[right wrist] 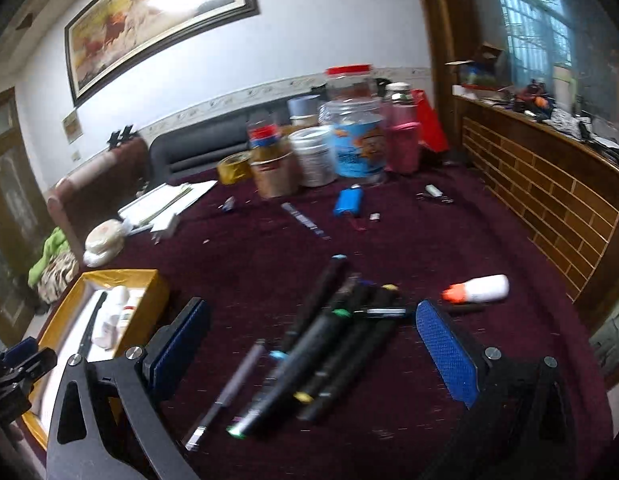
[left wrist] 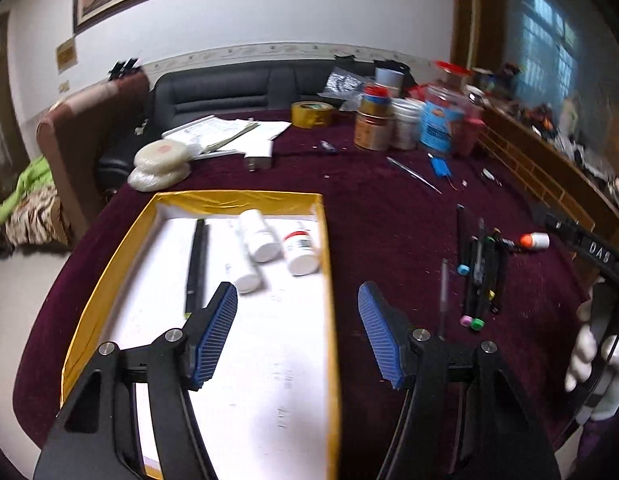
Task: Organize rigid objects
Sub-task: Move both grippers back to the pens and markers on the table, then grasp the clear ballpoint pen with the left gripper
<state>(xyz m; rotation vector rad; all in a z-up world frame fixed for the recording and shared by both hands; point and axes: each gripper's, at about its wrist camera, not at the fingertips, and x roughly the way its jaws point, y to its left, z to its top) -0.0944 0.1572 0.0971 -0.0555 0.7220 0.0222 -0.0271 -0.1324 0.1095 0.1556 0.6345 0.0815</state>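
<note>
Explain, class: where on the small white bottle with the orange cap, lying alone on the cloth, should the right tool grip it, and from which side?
Probably the white body of the bottle, from above. It lies on its side clear of the marker pile, so the open right tool can straddle its short width; the tapered orange cap would likely slip.

Gold-rimmed box (left wrist: 109, 256), maroon tablecloth (left wrist: 389, 220), black markers (right wrist: 333, 344).

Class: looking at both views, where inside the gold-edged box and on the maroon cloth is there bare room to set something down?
Free: the near white floor of the box, below the black pen and white bottles; the cloth between box and marker pile. Crowded: the jars at the far edge.
</note>
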